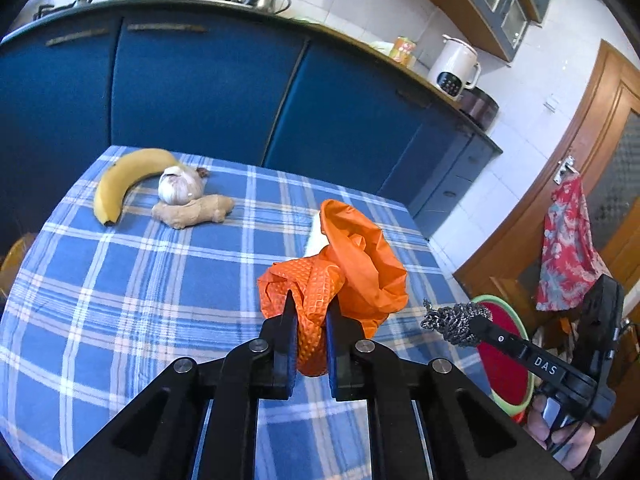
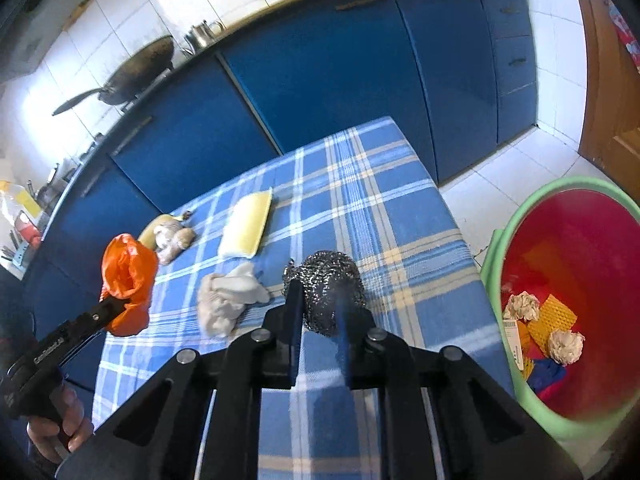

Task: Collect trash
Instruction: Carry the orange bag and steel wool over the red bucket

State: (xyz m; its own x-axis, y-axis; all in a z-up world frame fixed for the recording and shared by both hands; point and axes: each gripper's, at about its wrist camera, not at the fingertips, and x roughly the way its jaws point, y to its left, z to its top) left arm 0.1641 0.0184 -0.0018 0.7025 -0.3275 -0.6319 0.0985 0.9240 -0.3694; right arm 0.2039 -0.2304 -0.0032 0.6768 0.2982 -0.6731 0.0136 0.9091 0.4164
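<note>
Blue cabinets and white tile close off a kitchen where a table under a blue plaid cloth [image 2: 384, 216] serves as the work surface, and that table is the landmark for everything below. Nearest, above its front edge, the left gripper [image 1: 311, 312] is clenched on a crumpled orange glove [image 1: 336, 264], lifted clear of the cloth, while the right gripper [image 2: 320, 312] is clamped on a steel-wool scrubber [image 2: 332, 284], also held up off the table. Just off the table's right side, on the floor, stands a red bin with a green rim [image 2: 496, 248]; it already holds crumpled paper balls [image 2: 564, 346], a yellow textured piece and some blue scraps, so part of the collecting looks done. Neither held item is over the bin yet. On the cloth beyond the grippers lies a wadded white rag [image 2: 228, 300], and farther in a pale yellow sponge [image 2: 248, 224]; both probably remain to be gathered. At the table's far corner sit a banana [image 1: 120, 184], a garlic bulb [image 1: 180, 188] and a ginger root [image 1: 196, 210], which look like food rather than rubbish, though that is a guess.
</note>
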